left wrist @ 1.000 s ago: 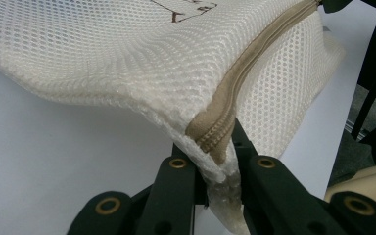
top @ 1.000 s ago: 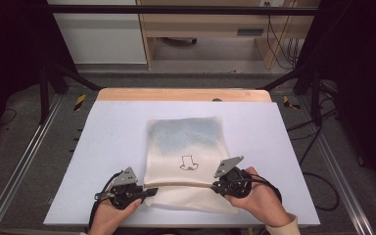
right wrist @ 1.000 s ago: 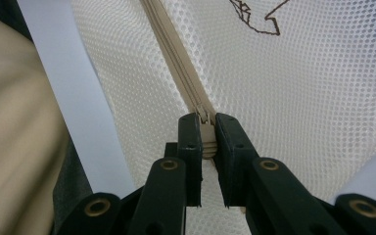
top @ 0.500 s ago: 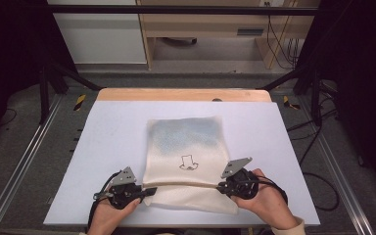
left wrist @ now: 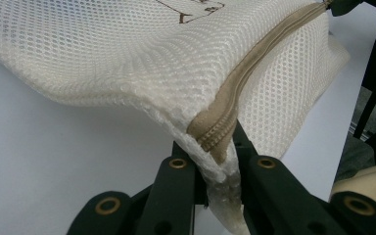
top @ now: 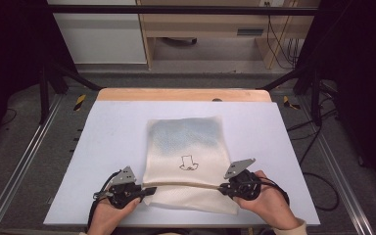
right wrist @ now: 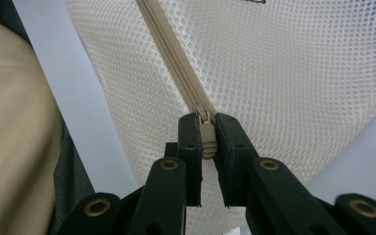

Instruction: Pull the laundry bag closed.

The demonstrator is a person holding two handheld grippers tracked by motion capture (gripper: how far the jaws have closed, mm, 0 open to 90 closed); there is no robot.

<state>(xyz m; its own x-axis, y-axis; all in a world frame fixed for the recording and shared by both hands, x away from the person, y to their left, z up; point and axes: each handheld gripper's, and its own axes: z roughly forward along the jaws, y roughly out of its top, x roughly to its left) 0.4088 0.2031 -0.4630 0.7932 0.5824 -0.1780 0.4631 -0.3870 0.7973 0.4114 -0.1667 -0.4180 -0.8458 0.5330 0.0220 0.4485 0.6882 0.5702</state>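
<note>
A cream mesh bag point(top: 186, 142) with a small drawn figure lies flat in the middle of the white table point(top: 103, 147). Its beige zipper point(top: 186, 184) runs across the near end, lifted slightly between both grippers. My left gripper point(top: 149, 190) is shut on the bag's left corner; in the left gripper view the gripper point(left wrist: 213, 147) pinches the mesh and the zipper end point(left wrist: 215, 137). My right gripper point(top: 221, 187) is shut on the zipper pull point(right wrist: 206, 139), which sits squeezed between the gripper's point(right wrist: 206, 122) black jaws, with the closed zipper point(right wrist: 171, 58) running away from it.
A wooden strip point(top: 183, 94) borders the table's far edge. Metal rails point(top: 24, 161) run along both sides, with cables point(top: 318, 176) on the floor at the right. A cabinet point(top: 98, 34) and a shelf stand beyond the table.
My right gripper has shifted slightly to the right with the zipper pull. The left gripper and the bag's far part have stayed where they were.
</note>
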